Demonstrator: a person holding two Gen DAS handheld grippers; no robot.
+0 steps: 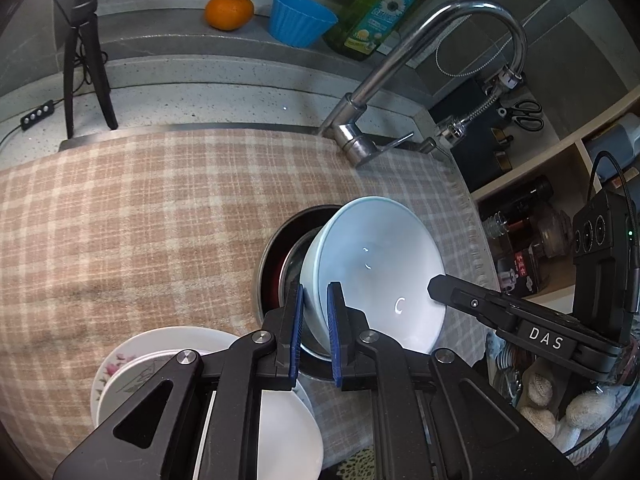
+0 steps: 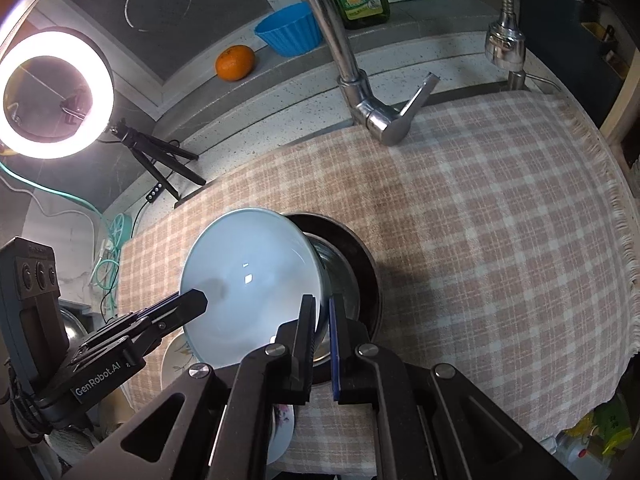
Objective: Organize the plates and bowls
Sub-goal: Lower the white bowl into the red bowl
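Note:
A pale blue bowl (image 1: 376,268) is held tilted above a steel bowl (image 1: 294,276) that sits inside a dark bowl (image 1: 272,256) on the checked cloth. My left gripper (image 1: 316,320) is shut on the blue bowl's left rim. My right gripper (image 2: 322,324) is shut on its opposite rim; the blue bowl (image 2: 248,280) fills the middle of the right wrist view, with the steel bowl (image 2: 344,280) and dark bowl (image 2: 360,248) behind it. A stack of white floral plates (image 1: 132,364) lies at the cloth's front edge; the plates (image 2: 176,360) also show under the bowl.
A checked cloth (image 1: 140,220) covers the counter. A steel tap (image 1: 400,60) stands behind the bowls. On the back ledge are an orange (image 1: 229,11), a blue ribbed cup (image 1: 300,20) and a green soap bottle (image 1: 372,12). A ring light (image 2: 52,92) on a tripod stands at the left.

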